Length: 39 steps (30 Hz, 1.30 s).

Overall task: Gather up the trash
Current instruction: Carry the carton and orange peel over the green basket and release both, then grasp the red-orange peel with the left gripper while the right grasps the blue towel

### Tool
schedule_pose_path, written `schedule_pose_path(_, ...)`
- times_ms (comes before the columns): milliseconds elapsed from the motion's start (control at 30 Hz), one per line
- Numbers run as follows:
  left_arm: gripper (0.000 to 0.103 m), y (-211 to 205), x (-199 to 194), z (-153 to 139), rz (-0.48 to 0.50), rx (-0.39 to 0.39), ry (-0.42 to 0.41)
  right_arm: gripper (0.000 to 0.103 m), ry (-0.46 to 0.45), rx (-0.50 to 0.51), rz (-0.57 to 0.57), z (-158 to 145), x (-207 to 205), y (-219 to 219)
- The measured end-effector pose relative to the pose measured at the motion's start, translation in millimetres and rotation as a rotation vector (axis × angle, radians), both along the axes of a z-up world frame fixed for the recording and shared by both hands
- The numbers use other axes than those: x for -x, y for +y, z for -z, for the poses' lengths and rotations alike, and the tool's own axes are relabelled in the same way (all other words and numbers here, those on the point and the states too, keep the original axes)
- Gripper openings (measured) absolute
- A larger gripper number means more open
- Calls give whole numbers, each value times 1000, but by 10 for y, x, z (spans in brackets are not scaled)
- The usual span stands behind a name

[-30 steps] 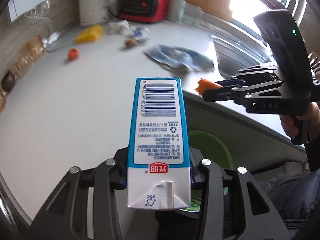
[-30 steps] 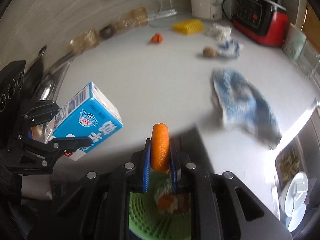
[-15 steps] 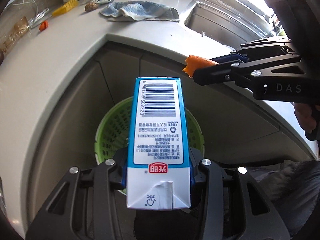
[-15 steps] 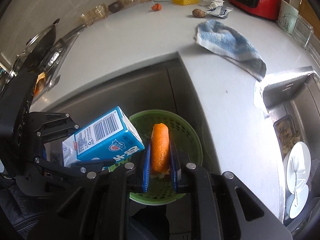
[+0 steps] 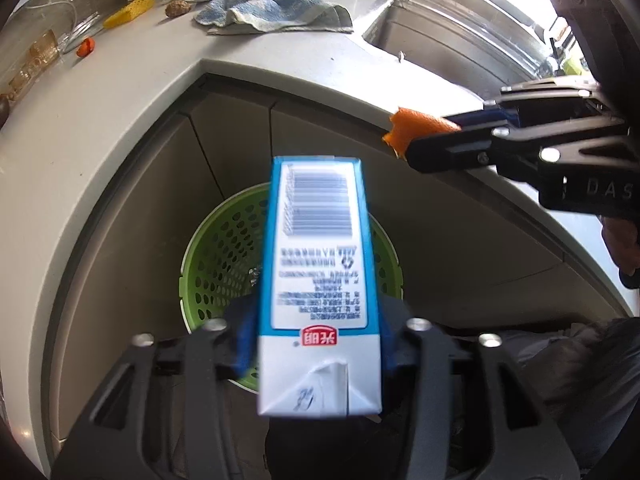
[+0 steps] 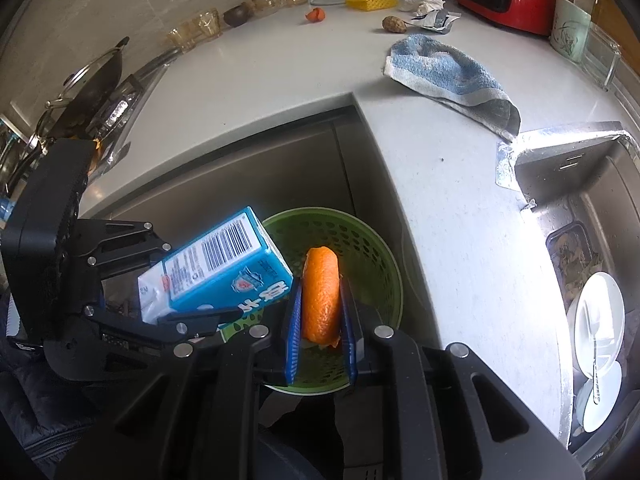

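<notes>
Pale grey kitchen counter (image 6: 280, 80) curves around a round green perforated plastic bin (image 6: 360, 240) below its edge. Left gripper (image 5: 316, 324) pinches a blue-and-white milk carton (image 5: 320, 272) over the bin, now closer than before. Right gripper (image 6: 320, 320) clamps a curled orange peel (image 6: 320, 292) above it.

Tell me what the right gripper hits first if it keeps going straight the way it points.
Probably the green basket: the right gripper, shut on orange peel, points down into it. Depth is unclear, and the carton sits close on its left.
</notes>
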State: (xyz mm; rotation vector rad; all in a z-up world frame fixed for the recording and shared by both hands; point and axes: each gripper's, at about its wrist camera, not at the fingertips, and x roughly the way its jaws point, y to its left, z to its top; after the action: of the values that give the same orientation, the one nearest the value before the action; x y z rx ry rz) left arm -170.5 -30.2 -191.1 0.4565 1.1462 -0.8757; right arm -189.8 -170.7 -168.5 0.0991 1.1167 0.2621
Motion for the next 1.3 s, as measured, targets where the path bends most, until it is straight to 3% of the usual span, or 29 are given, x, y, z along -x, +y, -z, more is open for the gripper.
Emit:
schedule_pose_path(33, 80, -4, 3, -2, -6, -9, -16, 19, -2, 0, -1, -4, -7, 4)
schedule_pose_path(200, 91, 9, 16, -91, -12, 2, -62, 19, -5, -2, -9, -18, -27, 34)
schedule_pose_path(300, 95, 34, -17, -126, -26, -5, -78, 19, -4, 0, -13, -21, -51, 53)
schedule_pose_path(767, 95, 349, -284, -120, -127, -21, -60, 23, 17, 1, -50, 14, -141, 242)
schedule_pose_path(800, 95, 365, -296, -121, -131, -20, -61, 25, 29, 4, -59, 43, -146, 271)
schedule_pose_path(867, 95, 404, -323, -127, -136, -17, -61, 56, 56, 16, -71, 96, -168, 339)
schedule_pose_path(933, 95, 435, -341, -134, -141, -17, -62, 72, 54, 17, -48, 90, -175, 356)
schedule_pose_path(1067, 95, 498, -398, -153, -150, -15, -64, 74, 43, -34, -17, 19, -223, 328)
schedule_pose_path(1233, 95, 551, -481, -175, -148, -13, -67, 74, 18, -24, 33, -102, -304, 273)
schedule_pose_path(1300, 95, 573, -537, -200, -143, -1, -64, 79, -2, -19, 67, -170, -324, 236)
